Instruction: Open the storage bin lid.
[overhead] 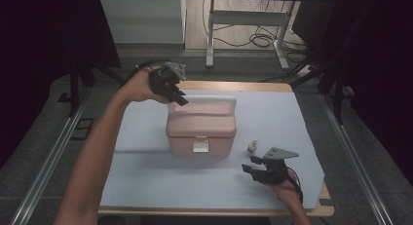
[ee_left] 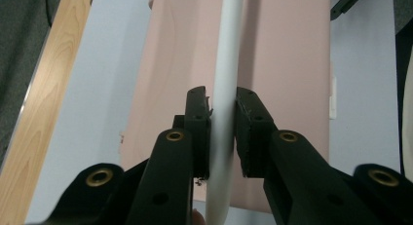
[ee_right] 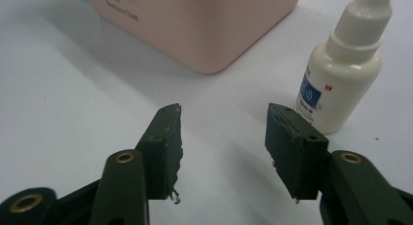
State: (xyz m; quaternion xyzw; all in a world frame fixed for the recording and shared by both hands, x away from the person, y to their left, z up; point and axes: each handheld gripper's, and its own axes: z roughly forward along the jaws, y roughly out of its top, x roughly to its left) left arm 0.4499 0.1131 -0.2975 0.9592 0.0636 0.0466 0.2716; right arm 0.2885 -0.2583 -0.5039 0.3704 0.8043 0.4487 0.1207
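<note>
A pink lidded box [overhead: 200,130] stands in the middle of the pale mat, its white handle [overhead: 209,99] raised. My left gripper [overhead: 178,97] reaches in over the box's back left corner and is shut on that handle; in the left gripper view the white handle [ee_left: 229,54] runs between the two pads above the pink lid [ee_left: 287,49]. A small white dropper bottle [overhead: 252,146] stands upright to the right of the box. My right gripper [overhead: 253,167] hovers low just in front of it, open with nothing between its jaws [ee_right: 224,137]; the bottle [ee_right: 341,74] is just beyond the right pad, the box corner [ee_right: 204,25] farther off.
The pale blue mat [overhead: 146,176] covers most of a wooden table [overhead: 243,85]. Metal rails run along the floor on both sides, and a desk frame [overhead: 210,35] with cables stands beyond the table.
</note>
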